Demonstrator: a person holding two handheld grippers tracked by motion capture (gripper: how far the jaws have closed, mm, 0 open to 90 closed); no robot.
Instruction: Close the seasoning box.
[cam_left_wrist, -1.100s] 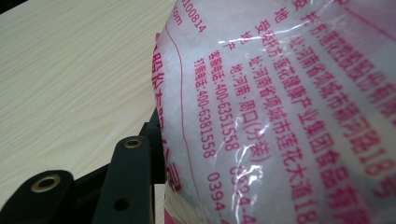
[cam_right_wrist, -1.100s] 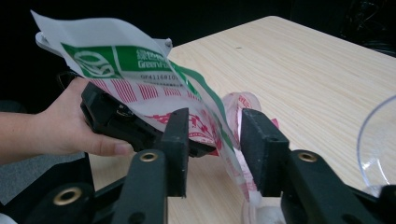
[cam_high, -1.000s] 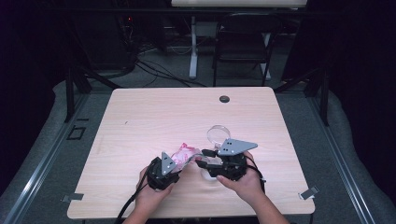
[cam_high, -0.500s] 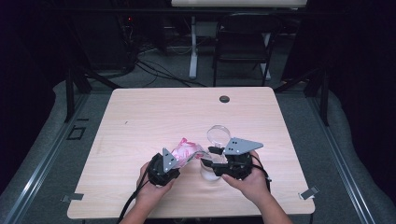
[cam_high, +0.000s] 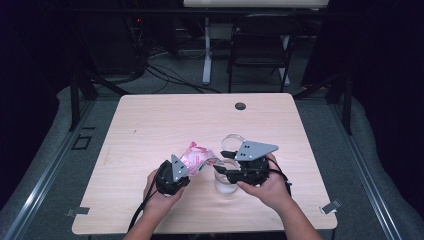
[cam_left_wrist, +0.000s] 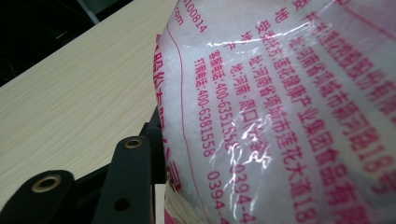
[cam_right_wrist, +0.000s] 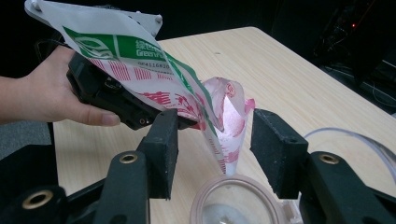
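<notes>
We see a pale wooden bench (cam_high: 150, 125) with a small dark round fitting (cam_high: 240, 106) near its far edge, and both hands of a person entering from the near side. The left hand (cam_high: 159, 200) carries the left tongs (cam_high: 186, 170), which are clenched on a pink-and-white printed plastic bag (cam_high: 196, 157) of white granules; in the left gripper view the bag (cam_left_wrist: 280, 107) presses against the one black jaw we can see and stands very close to the lens. We note that the bag is held above the bench and tilted, its open corner (cam_right_wrist: 229, 116) pointing down toward a clear round container (cam_high: 226, 180) that stands on the bench near the front edge. The right hand (cam_high: 270, 185) holds the right tongs (cam_high: 220, 171) beside this container; in the right gripper view these tongs (cam_right_wrist: 212, 154) are released, their jaws apart on either side of the bag's lower tip, with the container rim (cam_right_wrist: 233, 198) directly beneath. A clear lid (cam_high: 233, 142) lies just behind the right tongs
</notes>
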